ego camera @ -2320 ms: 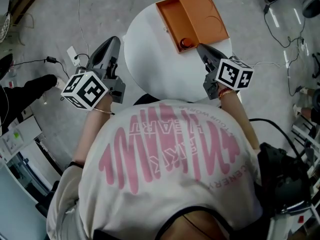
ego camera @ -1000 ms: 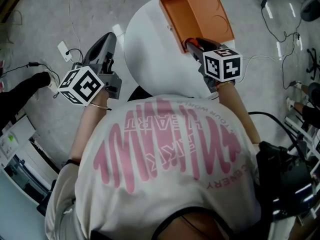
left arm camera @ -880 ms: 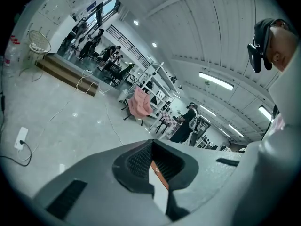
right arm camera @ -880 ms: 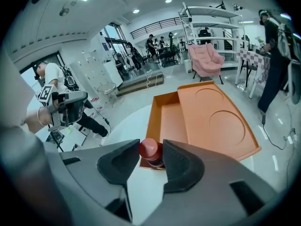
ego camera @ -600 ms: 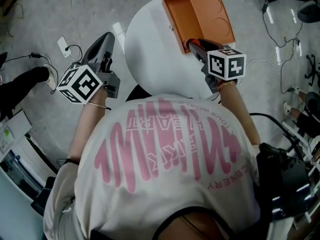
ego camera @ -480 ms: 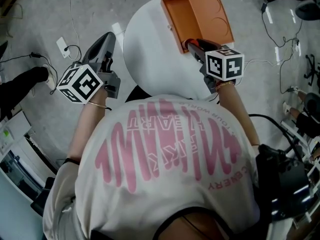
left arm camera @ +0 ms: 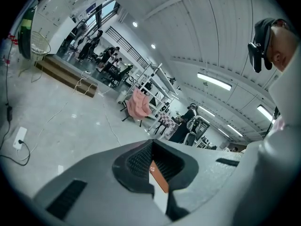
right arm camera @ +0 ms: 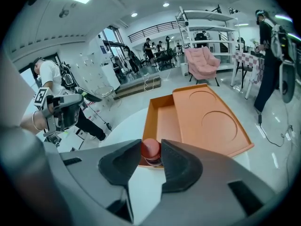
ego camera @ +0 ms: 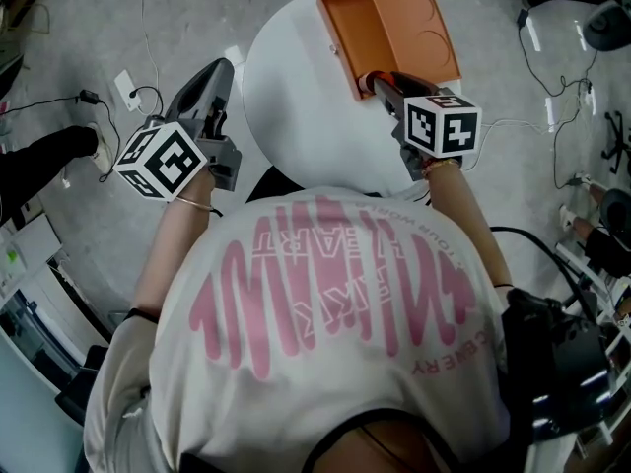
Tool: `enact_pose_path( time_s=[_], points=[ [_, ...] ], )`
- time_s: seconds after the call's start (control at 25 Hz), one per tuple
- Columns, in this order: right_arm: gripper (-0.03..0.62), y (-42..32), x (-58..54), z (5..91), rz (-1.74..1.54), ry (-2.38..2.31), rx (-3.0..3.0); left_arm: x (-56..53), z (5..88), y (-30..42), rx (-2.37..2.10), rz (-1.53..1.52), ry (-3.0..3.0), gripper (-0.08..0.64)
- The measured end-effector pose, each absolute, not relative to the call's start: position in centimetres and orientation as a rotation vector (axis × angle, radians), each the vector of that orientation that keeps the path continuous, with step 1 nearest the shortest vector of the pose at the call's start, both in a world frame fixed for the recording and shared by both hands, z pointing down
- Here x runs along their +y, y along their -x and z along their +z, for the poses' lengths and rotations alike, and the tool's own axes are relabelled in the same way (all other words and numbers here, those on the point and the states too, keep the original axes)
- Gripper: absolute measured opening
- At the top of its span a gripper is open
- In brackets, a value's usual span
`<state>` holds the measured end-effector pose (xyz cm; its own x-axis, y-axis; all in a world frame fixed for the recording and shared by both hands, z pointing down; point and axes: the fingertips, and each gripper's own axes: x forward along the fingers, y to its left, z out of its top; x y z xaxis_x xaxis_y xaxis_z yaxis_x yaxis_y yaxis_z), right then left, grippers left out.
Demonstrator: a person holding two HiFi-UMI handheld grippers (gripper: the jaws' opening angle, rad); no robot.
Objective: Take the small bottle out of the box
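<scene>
Head view: right hand-held gripper (ego camera: pixel 375 81) nose-down

A round white table (ego camera: pixel 296 116) stands on a grey floor (ego camera: pixel 118 195). One orange box (ego camera: pixel 389 33) lies flat on the table, at its far side. The box has a deep open part on its left and a flat part with two round dents on its right.
</scene>
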<state>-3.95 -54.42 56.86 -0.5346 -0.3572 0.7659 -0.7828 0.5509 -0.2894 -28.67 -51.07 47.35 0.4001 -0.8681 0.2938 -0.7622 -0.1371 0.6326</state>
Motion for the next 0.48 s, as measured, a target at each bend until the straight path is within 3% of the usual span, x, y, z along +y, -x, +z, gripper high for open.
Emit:
enact_pose_path(
  time_s=[0.48],
  points=[
    [0.127, 0.5, -53.5, 54.8, 0.774, -0.923, -2.2, -45.8, 43.5, 25.3, -1.497, -0.206, -1.927, 0.008]
  ],
)
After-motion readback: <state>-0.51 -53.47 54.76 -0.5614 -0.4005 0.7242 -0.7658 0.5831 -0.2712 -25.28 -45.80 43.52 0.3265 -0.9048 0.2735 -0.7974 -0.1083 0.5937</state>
